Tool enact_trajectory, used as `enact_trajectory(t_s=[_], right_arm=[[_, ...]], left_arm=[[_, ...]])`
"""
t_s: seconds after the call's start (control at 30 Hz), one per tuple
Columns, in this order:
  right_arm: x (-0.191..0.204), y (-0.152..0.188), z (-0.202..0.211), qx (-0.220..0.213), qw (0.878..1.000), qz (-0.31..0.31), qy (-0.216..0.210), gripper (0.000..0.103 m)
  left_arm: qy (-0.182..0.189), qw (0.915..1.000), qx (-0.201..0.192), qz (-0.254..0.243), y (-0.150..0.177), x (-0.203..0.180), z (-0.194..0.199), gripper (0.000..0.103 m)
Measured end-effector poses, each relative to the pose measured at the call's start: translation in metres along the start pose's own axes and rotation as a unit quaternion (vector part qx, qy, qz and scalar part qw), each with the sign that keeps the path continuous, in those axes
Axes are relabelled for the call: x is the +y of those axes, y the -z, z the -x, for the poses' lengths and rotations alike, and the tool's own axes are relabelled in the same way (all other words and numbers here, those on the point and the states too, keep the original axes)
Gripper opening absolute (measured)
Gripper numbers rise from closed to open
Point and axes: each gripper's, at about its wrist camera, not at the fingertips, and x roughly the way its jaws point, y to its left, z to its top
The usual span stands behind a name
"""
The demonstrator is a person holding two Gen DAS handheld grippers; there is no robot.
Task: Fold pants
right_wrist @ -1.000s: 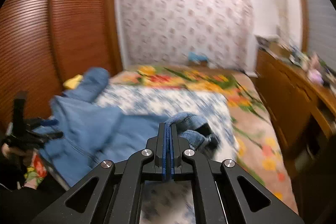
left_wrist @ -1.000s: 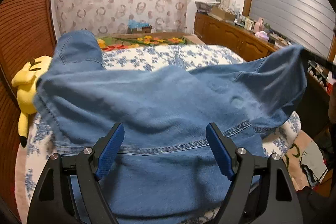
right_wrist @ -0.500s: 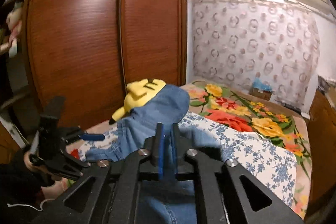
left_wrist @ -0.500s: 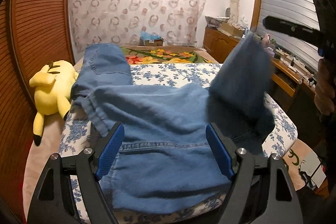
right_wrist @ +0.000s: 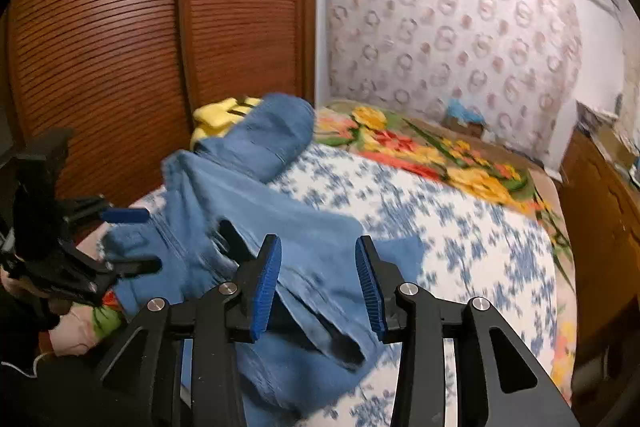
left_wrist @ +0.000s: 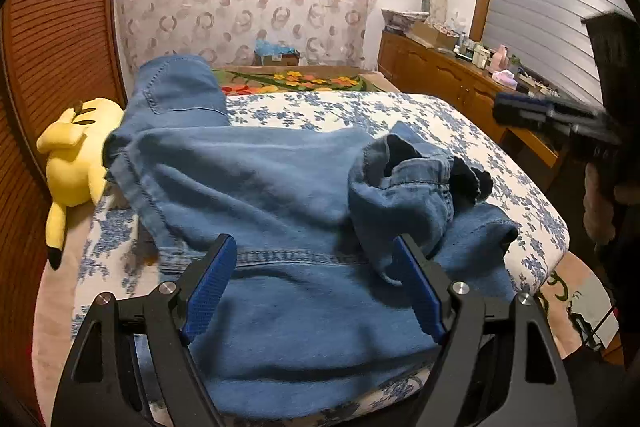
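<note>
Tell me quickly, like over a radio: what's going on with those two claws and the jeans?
Left gripper open, empty, over blue denim pants. Right gripper opening, nothing pinched. Pants rumpled on blue-flowered white bedspread. Yellow plush toy at bed edge, clear.

Bare floral bedspread (left_wrist: 352, 111) beyond the heaped pants (left_wrist: 280, 195); plush toy (left_wrist: 76, 155) crowding their left edge.

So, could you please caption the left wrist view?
Open left gripper above blue pants lying rumpled on the floral bed.
</note>
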Motion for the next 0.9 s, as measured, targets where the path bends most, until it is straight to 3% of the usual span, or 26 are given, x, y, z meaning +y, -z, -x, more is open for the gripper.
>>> enact_trajectory(t_s=[0.27, 0.47, 0.63, 0.7, 0.77, 0.9], right_arm=[[-0.008, 0.021, 0.008, 0.030, 0.999, -0.039, 0.018, 0.043], [-0.012, 0.026, -0.021, 0.062, 0.995, -0.071, 0.012, 0.043], [-0.014, 0.023, -0.044, 0.086, 0.991, -0.098, -0.005, 0.043], [-0.014, 0.021, -0.050, 0.088, 0.990, -0.106, -0.014, 0.008], [-0.009, 0.013, -0.050, 0.079, 0.992, -0.097, -0.016, 0.004], [-0.003, -0.018, -0.027, 0.017, 0.996, -0.087, 0.014, 0.002]], left_arm=[[0.013, 0.9997, -0.008, -0.020, -0.014, -0.018, -0.004, 0.081], [0.038, 0.9985, 0.001, -0.040, -0.026, -0.033, -0.020, 0.081], [0.028, 0.9985, 0.019, -0.043, -0.029, -0.033, -0.043, 0.080], [0.030, 0.9984, 0.030, -0.037, -0.026, -0.031, -0.050, 0.080], [0.028, 0.9982, 0.042, -0.031, -0.020, -0.029, -0.055, 0.080], [0.039, 0.9979, 0.050, -0.016, -0.009, -0.025, -0.057, 0.080]])
